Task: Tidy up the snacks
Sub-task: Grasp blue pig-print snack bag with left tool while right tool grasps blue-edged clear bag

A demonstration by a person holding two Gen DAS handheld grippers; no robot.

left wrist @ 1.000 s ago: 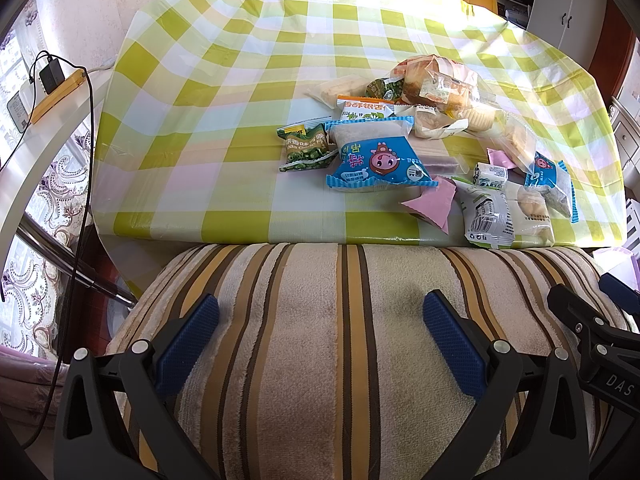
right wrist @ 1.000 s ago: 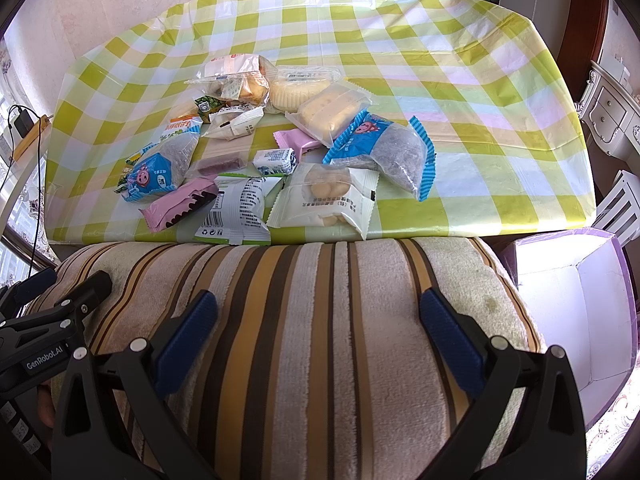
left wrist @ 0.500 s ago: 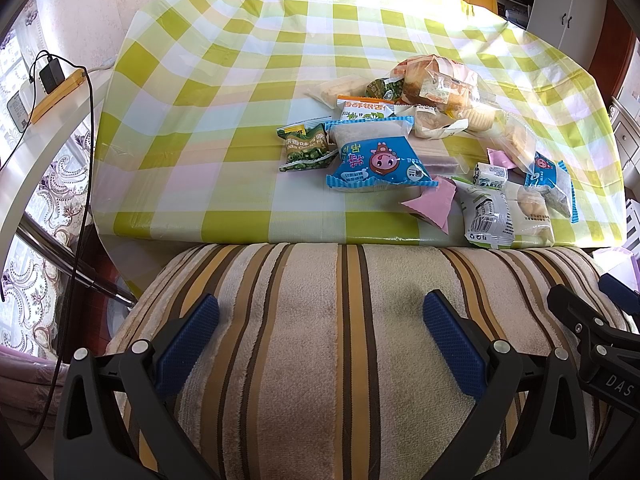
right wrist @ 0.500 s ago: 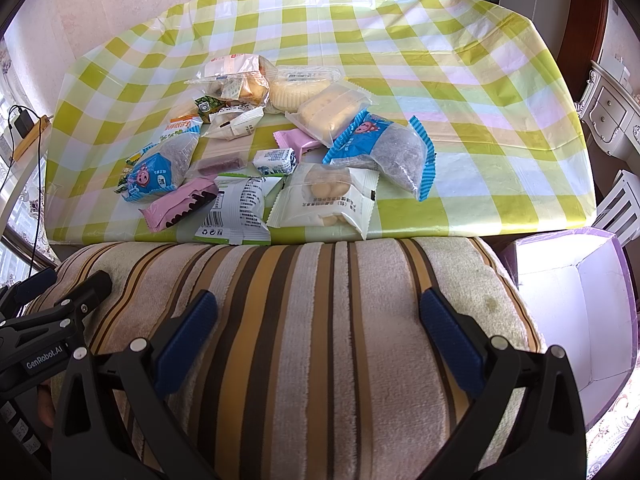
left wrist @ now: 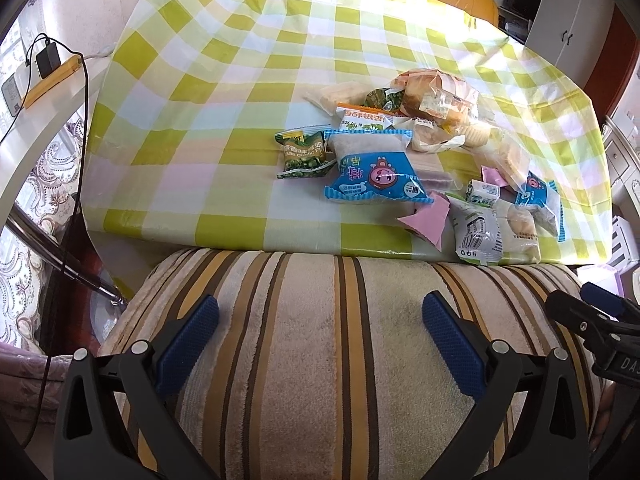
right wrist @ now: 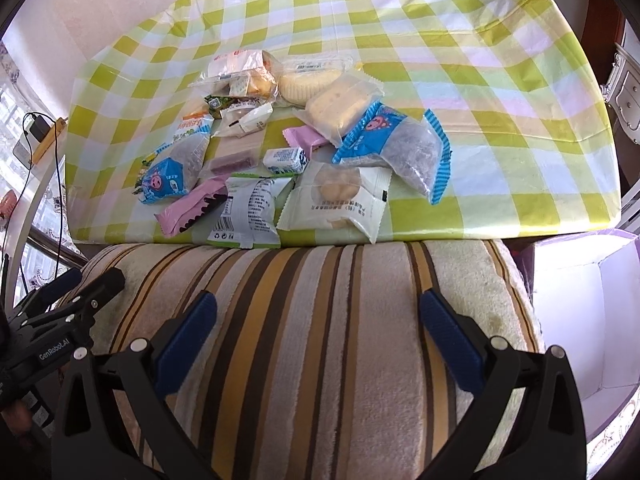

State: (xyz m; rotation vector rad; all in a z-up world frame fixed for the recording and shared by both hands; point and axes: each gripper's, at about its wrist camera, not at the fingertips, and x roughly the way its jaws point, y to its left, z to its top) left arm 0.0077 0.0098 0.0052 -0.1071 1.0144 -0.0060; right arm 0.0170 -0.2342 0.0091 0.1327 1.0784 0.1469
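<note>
Both of your tools are parked low over the striped cushion (right wrist: 320, 340), short of the table (right wrist: 500, 60). The left gripper (left wrist: 320, 332) has its jaws spread wide and holds nothing; the right gripper (right wrist: 318, 328) is just as wide and just as empty. Nothing has been picked yet, so the step in hand looks like choosing the first packet and reaching for it.

The snacks (right wrist: 296, 128) lie in one loose heap on the checked cloth, toward the near edge, many overlapping. The white box (right wrist: 568, 320) sits open to your right, below the table's edge and beside the cushion; it is probably where the packets go.

Start with what lies free on top at the near edge. For your right side, the white biscuit packet (right wrist: 340, 204) is closest, with the barcode packet (right wrist: 250, 212) touching it on the left. For your left side, the green pea packet (left wrist: 302, 154) sits at the heap's outer edge with bare cloth beside it, an easy first grab.

Come in low and pinch a packet by its crimped end seam, not the puffed middle: the film is slick and an air-filled pouch may squirt out. Lift straight up before you swing away, so you don't drag neighbours off the edge. Leave the buried ones, such as the pink wrapper (right wrist: 192, 208) tucked under others, until they are uncovered.
</note>
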